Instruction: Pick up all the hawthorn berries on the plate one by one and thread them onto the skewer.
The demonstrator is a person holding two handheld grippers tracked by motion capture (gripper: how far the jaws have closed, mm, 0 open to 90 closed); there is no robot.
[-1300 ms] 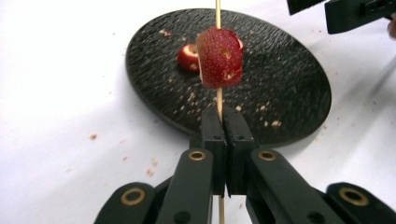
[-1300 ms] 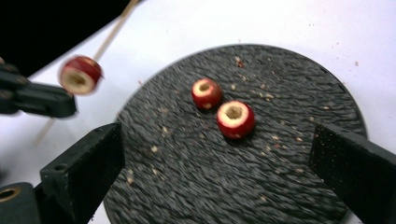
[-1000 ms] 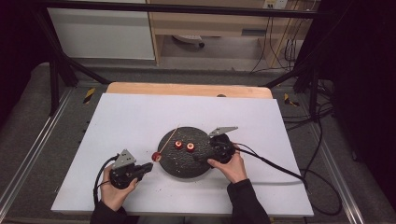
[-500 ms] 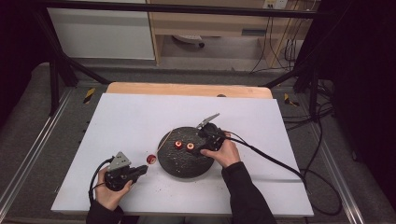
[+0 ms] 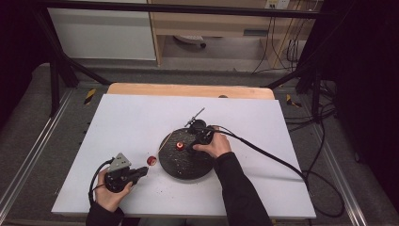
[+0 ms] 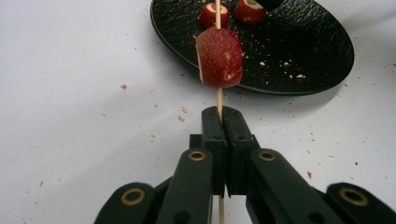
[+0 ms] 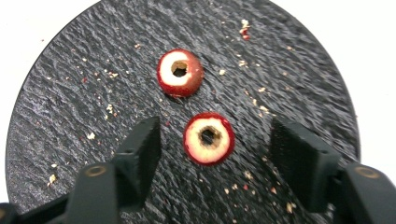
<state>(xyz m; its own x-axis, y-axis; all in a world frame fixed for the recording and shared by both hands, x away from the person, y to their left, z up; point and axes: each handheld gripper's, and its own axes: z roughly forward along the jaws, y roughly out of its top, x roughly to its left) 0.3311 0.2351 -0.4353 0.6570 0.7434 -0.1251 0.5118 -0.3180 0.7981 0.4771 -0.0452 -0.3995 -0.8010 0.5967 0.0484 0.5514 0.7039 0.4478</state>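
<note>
Left claw (image 6: pixel 219 116) clamped on skewer (image 6: pixel 218 95), one red fruit piece (image 6: pixel 219 57) already threaded; held over table (image 5: pixel 136 122), left of black plate (image 5: pixel 186 167). Right claw (image 7: pixel 212 147) over plate, jaws apart and just closing, straddling near cored fruit piece (image 7: pixel 208 138), pads not yet touching. Second cored piece (image 7: pixel 180 72) just beyond. Advice: centre piece between pads, squeeze gently, keep hole unobstructed and aligned with skewer tip.
</note>
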